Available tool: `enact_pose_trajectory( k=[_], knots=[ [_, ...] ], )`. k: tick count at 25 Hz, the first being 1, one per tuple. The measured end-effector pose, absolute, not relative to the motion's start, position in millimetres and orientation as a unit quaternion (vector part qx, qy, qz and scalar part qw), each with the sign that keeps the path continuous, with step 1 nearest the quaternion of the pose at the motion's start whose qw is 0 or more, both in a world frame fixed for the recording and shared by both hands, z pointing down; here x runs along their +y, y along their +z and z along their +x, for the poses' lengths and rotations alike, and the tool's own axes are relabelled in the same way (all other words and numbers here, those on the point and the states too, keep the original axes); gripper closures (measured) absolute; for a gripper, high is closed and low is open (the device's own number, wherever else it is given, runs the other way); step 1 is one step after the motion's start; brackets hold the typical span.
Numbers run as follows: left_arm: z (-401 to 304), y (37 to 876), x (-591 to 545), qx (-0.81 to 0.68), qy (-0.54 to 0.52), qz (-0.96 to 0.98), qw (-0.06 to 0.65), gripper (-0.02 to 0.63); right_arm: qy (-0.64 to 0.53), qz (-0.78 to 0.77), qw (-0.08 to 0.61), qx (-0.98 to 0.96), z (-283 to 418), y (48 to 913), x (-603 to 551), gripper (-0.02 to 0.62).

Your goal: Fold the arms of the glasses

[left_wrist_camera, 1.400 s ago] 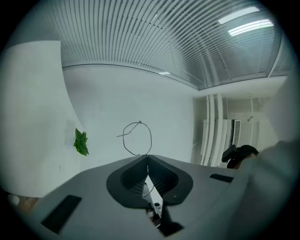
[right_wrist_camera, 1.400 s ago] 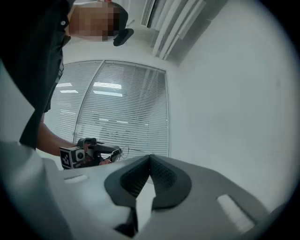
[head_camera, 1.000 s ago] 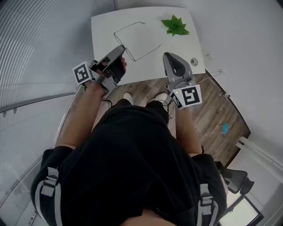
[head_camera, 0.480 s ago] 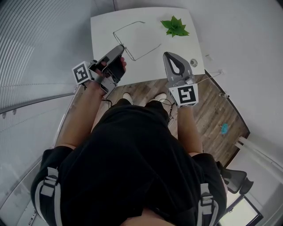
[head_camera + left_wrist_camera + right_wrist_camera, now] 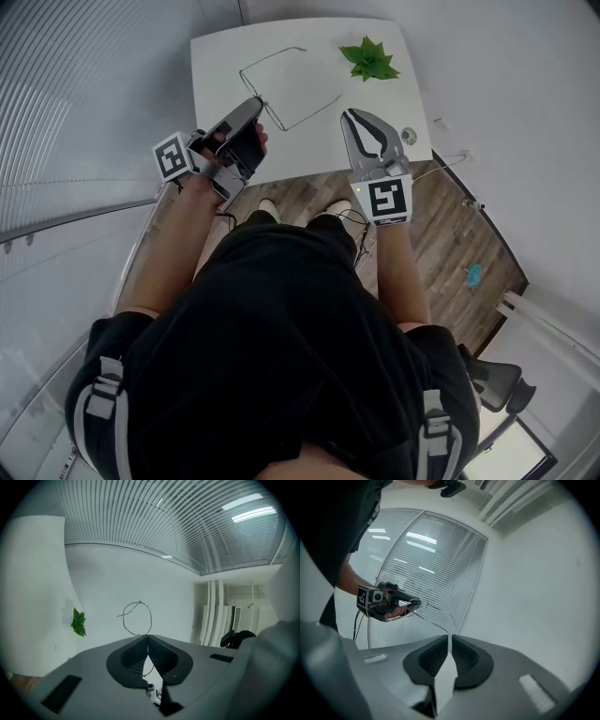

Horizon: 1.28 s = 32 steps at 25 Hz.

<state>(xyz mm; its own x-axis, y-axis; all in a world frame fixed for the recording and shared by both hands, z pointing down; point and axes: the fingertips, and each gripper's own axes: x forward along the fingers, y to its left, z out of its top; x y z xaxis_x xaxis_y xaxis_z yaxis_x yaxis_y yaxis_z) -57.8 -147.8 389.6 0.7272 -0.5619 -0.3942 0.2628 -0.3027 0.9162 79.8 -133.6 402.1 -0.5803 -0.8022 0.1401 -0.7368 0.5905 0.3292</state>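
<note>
Left gripper (image 5: 256, 101) has its jaws closed together on the glasses (image 5: 139, 602), pinching the thin wire frame at one end. In the head view the frame spreads toward 12 o'clock from those tips, over the white table (image 5: 216, 66). One arm of the glasses runs out toward 4 o'clock and ends right at the tips of the right gripper (image 5: 357, 114). That gripper's jaws have just been opening and stand a narrow gap apart, and the pads are not pressing on the wire. A green plant (image 5: 370, 58) sits on the table at 2 o'clock from the glasses. Wooden floor (image 5: 450, 244) shows at 5 o'clock.
</note>
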Motion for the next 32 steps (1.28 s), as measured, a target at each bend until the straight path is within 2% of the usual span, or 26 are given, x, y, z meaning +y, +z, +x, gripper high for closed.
enact_pose_trajectory(
  k=[16, 32],
  knots=[
    [-54.8, 386.8, -145.0, -0.101, -0.353, 0.716, 0.594, 0.594, -0.264, 0.436, 0.331, -0.794, 81.2, 432.9, -153.9, 0.529],
    [-51.8, 387.0, -143.0, -0.095, -0.35, 0.715, 0.598, 0.595, -0.316, 0.42, 0.386, -0.758, 79.4, 443.3, -161.3, 0.531]
  ],
)
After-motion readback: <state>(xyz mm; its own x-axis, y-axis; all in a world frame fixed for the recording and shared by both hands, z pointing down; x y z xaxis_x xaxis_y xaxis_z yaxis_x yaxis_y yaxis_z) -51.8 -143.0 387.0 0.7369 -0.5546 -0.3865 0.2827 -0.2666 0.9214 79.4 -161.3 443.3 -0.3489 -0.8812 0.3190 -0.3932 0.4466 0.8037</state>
